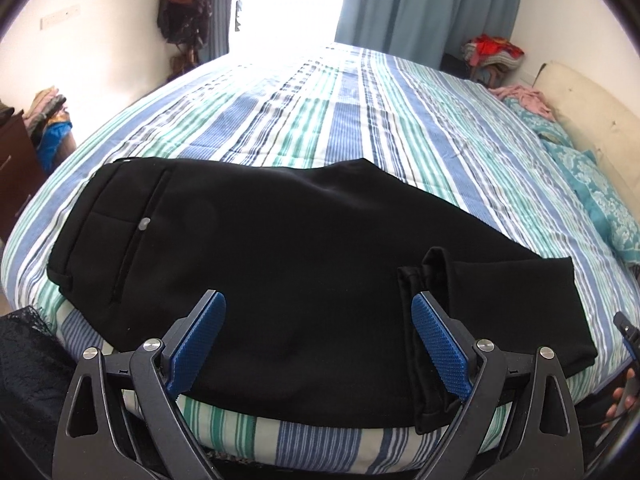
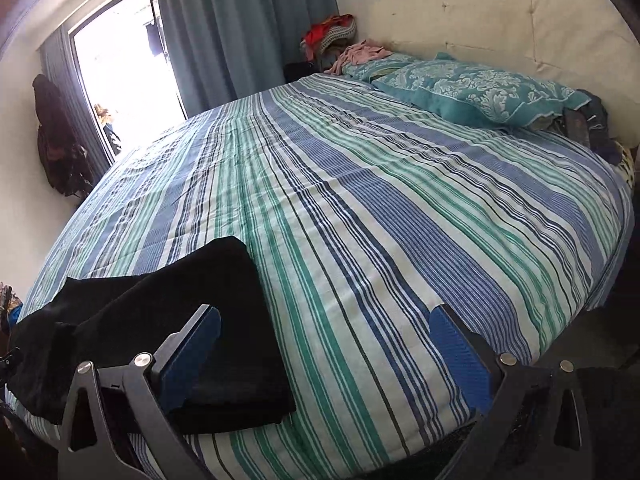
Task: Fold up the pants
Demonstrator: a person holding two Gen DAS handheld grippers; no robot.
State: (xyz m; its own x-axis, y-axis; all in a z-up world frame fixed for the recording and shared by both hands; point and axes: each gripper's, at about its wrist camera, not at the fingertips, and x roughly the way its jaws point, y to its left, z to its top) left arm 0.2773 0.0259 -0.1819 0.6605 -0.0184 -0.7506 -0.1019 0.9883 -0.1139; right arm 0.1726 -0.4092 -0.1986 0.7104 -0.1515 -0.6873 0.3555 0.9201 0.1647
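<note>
Black pants (image 1: 280, 248) lie flat along the near edge of the bed, waistband and back pocket at the left, leg ends folded over at the right. My left gripper (image 1: 318, 304) is open and empty, hovering over the pants' near edge, its right blue pad (image 1: 438, 344) beside a leg cuff. In the right wrist view the leg end of the pants (image 2: 192, 320) lies at the lower left. My right gripper (image 2: 326, 318) is open and empty above the bedsheet, its left pad (image 2: 192, 356) over the pants' edge.
The bed has a blue, green and white striped sheet (image 2: 380, 200). Teal patterned pillows (image 2: 472, 92) and a cream headboard (image 2: 500, 28) lie at the far right. Clothes piles (image 1: 492, 52) and a dark dresser (image 1: 12, 160) stand beside the bed. Blue curtains (image 1: 424, 4) flank a bright window.
</note>
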